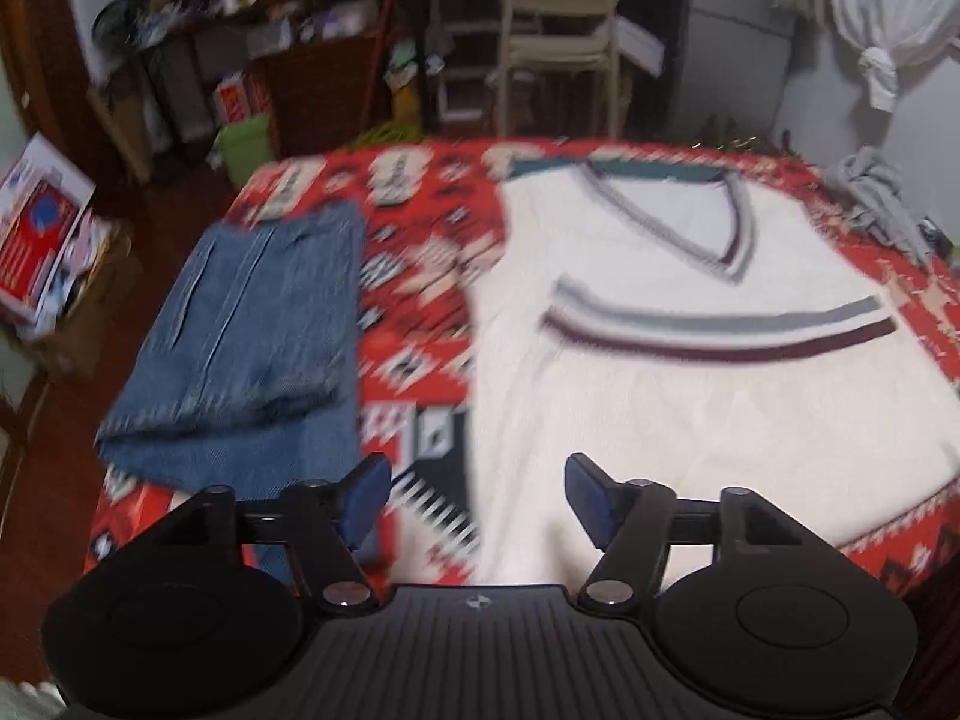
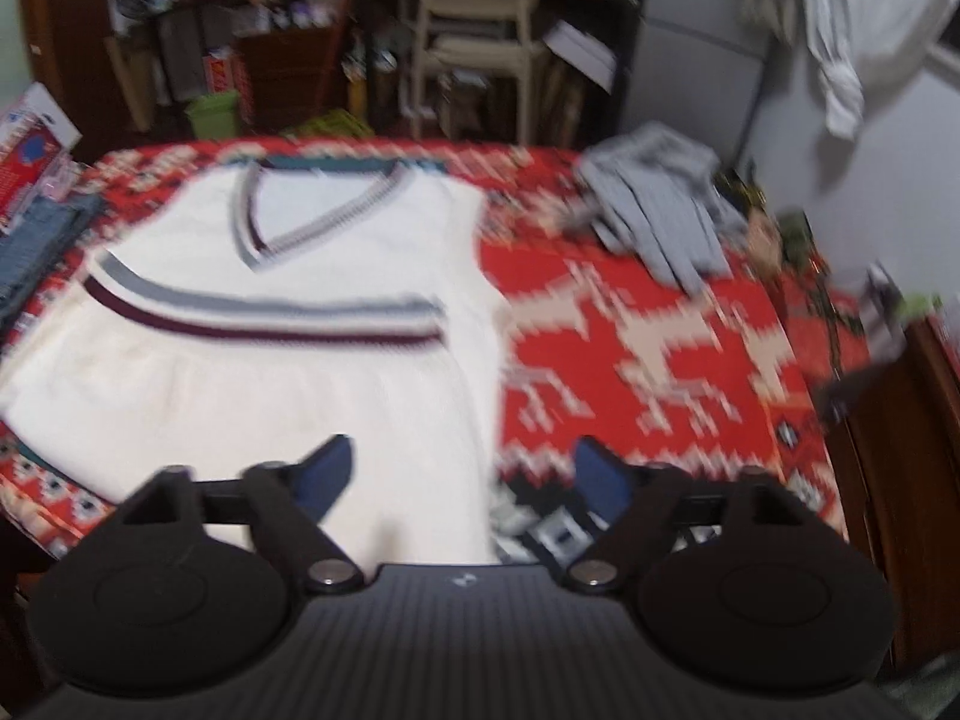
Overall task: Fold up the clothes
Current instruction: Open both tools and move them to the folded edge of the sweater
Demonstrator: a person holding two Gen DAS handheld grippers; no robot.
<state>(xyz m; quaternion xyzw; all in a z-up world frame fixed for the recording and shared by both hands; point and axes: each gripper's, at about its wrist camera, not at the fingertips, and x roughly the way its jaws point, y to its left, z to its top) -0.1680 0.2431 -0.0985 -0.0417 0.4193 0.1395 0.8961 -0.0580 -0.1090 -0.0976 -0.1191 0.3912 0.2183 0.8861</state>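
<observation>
We see one white sweater (image 1: 690,372) lying flat on the table (image 2: 660,324), which carries a red patterned cloth. Its V-neck points toward the far edge and its hem is toward the near edge. The left gripper (image 1: 477,495) hangs above the near-left part of the sweater, fingers spread wide and holding nothing; the left side edge of the sweater passes between the two fingers. The right gripper (image 2: 462,474) hangs above the near-right part, also spread wide and empty, and the right side edge of the sweater runs between its fingers. We cannot tell if any fingertip touches the fabric.

Toward the left edge of the table lie the folded jeans (image 1: 246,336), one piece, apart from the sweater with a strip of red cloth between them. Near the far-right corner lies one crumpled grey garment (image 2: 660,210), well apart from the sweater. Between the sweater and the right edge the cloth is bare and wide. Beyond the far edge stands one pale chair (image 1: 558,30).
</observation>
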